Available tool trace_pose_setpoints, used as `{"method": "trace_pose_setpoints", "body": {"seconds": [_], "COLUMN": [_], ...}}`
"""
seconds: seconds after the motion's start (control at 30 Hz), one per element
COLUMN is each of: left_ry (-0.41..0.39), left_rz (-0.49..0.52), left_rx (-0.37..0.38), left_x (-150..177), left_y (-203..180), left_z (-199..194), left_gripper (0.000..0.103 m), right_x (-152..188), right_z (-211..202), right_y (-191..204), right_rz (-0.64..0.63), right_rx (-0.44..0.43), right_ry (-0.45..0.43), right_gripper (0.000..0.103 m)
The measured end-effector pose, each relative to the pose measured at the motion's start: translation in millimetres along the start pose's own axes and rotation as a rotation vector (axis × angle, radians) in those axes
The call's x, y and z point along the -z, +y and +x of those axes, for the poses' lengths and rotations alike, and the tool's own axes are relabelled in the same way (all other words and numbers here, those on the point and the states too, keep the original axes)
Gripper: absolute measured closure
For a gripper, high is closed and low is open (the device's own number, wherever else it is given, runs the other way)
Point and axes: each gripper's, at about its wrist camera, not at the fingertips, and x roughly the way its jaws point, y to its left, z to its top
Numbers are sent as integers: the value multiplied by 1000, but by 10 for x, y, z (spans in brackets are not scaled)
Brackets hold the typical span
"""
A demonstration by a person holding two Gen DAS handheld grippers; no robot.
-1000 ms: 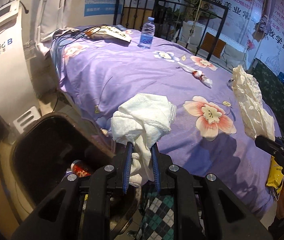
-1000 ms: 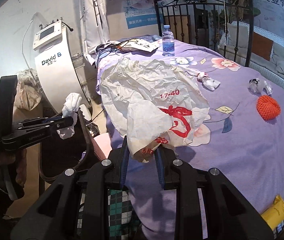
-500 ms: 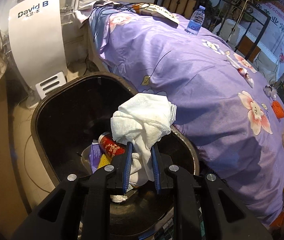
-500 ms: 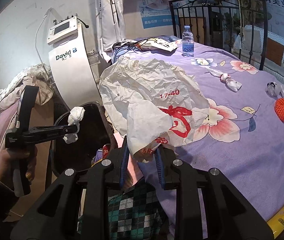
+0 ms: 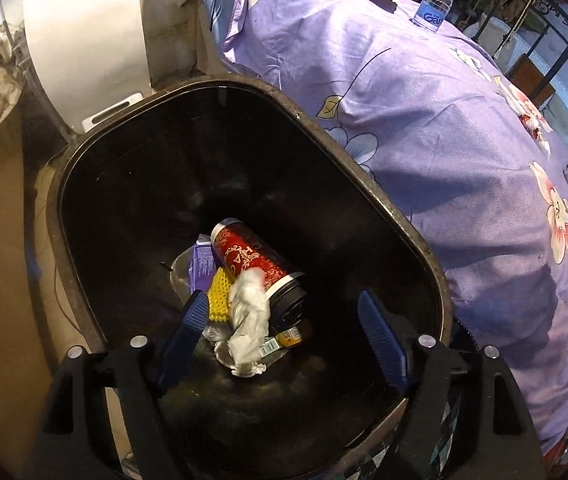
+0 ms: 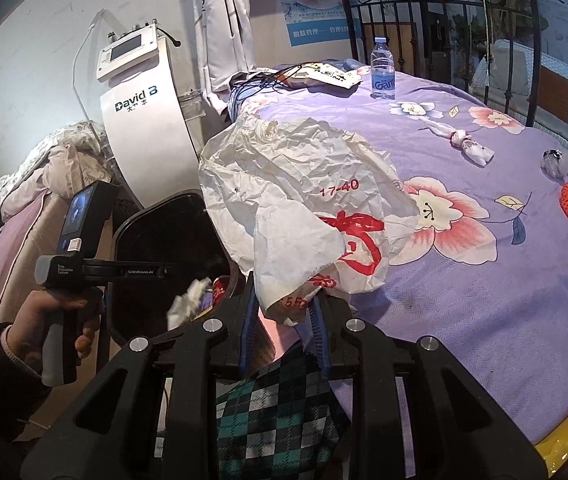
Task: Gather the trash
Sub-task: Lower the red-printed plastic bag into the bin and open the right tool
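The bin (image 5: 364, 168) stood beside the bed (image 5: 464, 140). Above the bin, the left claw (image 5: 284, 328) was opening, with nothing between its jaws; the tissue wad (image 5: 247, 320) was below them inside the bin, against a red can (image 5: 251, 258). To the bin's right, over the bed's edge, the right claw (image 6: 284, 316) pinched a crumpled bag (image 6: 304, 200).

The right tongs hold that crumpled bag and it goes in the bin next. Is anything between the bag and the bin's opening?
Yes, partly: the left tongs hang over the black bin, their jaws opening above a white tissue wad dropping in. The crumpled plastic bag, pinched in the right tongs, sits beside the bin; nothing else visible blocks its mouth.
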Motion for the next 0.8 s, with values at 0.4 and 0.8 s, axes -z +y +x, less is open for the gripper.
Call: {"method": "trace_pose_setpoints", "body": {"seconds": [0.4,0.8], "left_ry": [-189,-301], "left_rz": [-65,-116], "left_rx": [-23,-56], "left_x": [-101,-257], "left_y": [136,311], "left_z": [-344,-658], "left_gripper": [19,17], "right_x": [44,38], "right_z": [257,762], "right_y": [88,616], "right_rz": [9,-57], "right_rx": [-102,-313], "right_ry": [63,195], "right_gripper": [78,78]}}
